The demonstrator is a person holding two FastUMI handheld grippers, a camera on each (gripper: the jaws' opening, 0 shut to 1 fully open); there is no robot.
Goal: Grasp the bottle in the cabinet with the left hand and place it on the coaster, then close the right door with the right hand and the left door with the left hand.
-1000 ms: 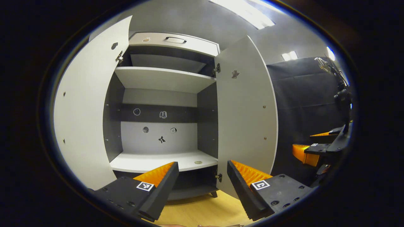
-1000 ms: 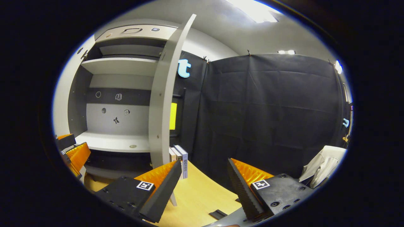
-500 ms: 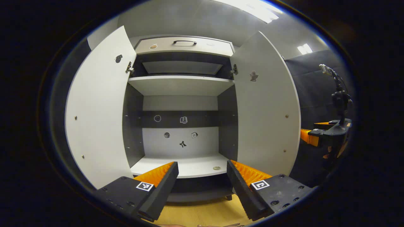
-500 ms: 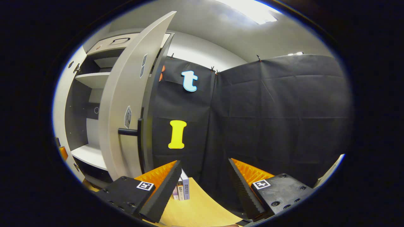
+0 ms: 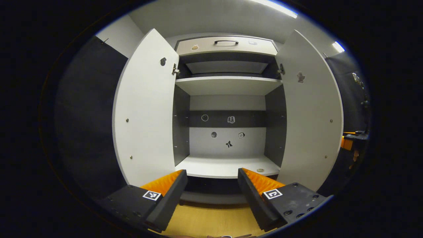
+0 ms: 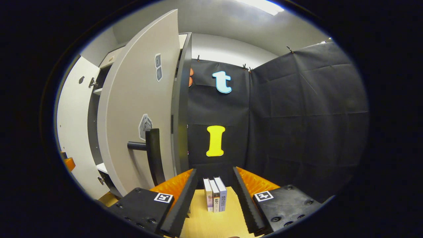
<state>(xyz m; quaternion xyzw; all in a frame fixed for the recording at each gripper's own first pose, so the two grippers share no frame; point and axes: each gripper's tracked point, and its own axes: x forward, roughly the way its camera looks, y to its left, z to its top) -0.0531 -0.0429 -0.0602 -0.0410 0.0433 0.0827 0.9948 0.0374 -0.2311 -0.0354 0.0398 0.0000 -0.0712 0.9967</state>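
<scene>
**Two doors open, both grippers empty**

Two doors stand wide, and the left gripper [image 5: 212,185] faces squarely into the cabinet [image 5: 228,86], its fingers spread apart with nothing between them. Straight ahead of it the lower shelf [image 5: 224,167] is bare apart from a small round disc [image 5: 260,170] near its right front edge; I cannot tell whether that is the coaster. No bottle is in sight on the shelves, so I judge it already moved.

The right gripper [image 6: 214,190] sits just right of the right door [image 6: 138,99], outside it, beside the black handle [image 6: 152,155], which lies ahead and to its left. That looks like the position for pushing this door shut, the step I judge to be in hand. Its fingers are parted and hold nothing. The left door [image 5: 145,109] waits, ahead-left of the left gripper.

Three books [image 6: 214,198] stand upright on the wooden table [image 6: 211,224] between the right gripper's fingers, farther off. Their spine print is too small to read, as are the stickers on the cabinet's back panel.
</scene>
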